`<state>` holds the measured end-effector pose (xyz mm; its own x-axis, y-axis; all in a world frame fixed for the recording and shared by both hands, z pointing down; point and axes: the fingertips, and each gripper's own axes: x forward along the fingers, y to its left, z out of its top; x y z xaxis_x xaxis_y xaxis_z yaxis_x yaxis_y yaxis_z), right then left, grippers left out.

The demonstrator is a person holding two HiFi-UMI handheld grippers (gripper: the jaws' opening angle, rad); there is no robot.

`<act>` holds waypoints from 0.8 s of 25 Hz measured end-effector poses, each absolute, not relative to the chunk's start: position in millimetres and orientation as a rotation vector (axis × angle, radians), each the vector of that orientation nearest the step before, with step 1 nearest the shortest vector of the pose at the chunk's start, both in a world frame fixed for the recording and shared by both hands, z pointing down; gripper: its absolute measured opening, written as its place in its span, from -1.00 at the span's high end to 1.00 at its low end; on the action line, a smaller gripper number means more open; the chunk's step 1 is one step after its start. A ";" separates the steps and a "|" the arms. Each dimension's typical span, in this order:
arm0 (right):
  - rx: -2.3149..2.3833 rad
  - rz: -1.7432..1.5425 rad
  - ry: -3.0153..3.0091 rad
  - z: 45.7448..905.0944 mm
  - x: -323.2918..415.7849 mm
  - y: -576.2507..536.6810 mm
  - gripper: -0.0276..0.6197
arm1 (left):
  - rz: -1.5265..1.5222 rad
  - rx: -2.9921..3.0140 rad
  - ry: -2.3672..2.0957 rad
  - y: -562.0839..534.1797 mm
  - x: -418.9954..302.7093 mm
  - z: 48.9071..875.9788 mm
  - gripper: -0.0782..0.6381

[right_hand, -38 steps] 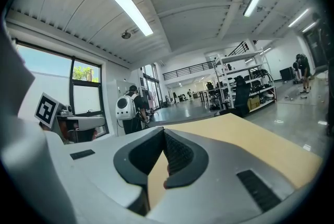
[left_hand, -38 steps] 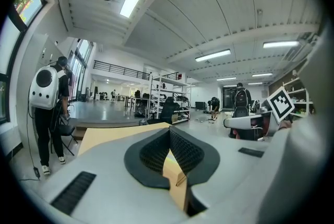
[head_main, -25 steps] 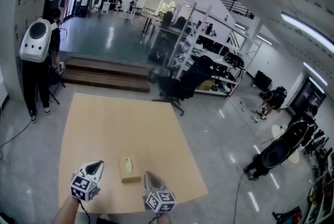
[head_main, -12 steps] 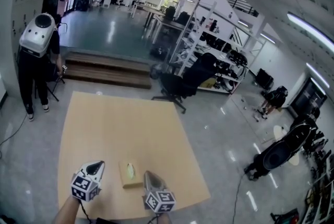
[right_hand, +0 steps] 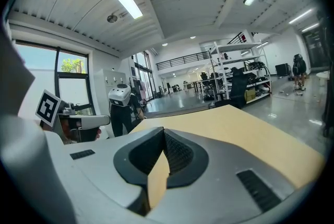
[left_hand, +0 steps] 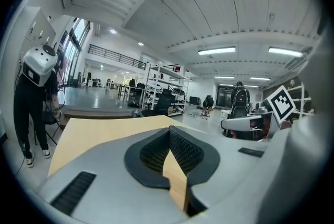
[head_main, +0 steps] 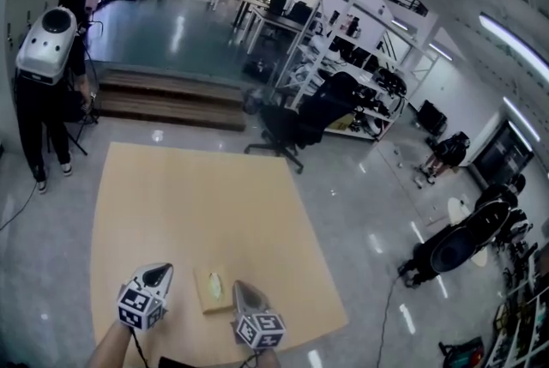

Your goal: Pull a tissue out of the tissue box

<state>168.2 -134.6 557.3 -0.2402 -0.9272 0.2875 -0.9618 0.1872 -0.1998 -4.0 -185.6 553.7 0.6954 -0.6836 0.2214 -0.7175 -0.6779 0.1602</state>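
Note:
A small tan tissue box [head_main: 212, 292] lies on the light wooden table [head_main: 197, 203] near its front edge, with a pale tissue [head_main: 214, 279] poking from the top slot. My left gripper [head_main: 156, 273] hovers just left of the box and my right gripper [head_main: 241, 290] just right of it; neither touches it. In the left gripper view the dark pads [left_hand: 183, 151] meet with nothing between them. The right gripper view shows the same, pads [right_hand: 177, 153] together and empty. The box is hidden in both gripper views.
A person with a white backpack [head_main: 43, 57] stands beyond the table's far left corner. A black office chair [head_main: 300, 126] and wooden steps [head_main: 171, 105] lie past the far edge. The table's right edge [head_main: 322, 272] is close to my right gripper.
Both grippers have edged forward and slightly down alongside the box, the right tip now level with it. The head view has tilted, so the room has slid in the picture.

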 end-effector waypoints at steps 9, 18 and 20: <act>1.879 0.564 -2.291 571.8 165.4 -146.8 0.88 | 0.240 2.647 -1.060 -197.7 -2.5 569.3 0.76; 1.867 0.578 -2.274 575.4 169.8 -154.3 0.88 | 0.257 2.624 -1.056 -202.9 0.1 577.0 0.76; 1.859 0.588 -2.272 577.0 169.5 -153.6 0.88 | 0.264 2.619 -1.056 -201.7 -1.2 577.7 0.76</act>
<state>169.5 -153.6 577.0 -0.2222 -0.9085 0.3540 -0.9661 0.1562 -0.2055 -1.2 -201.7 577.7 0.7122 -0.6438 0.2797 -0.6997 -0.6830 0.2095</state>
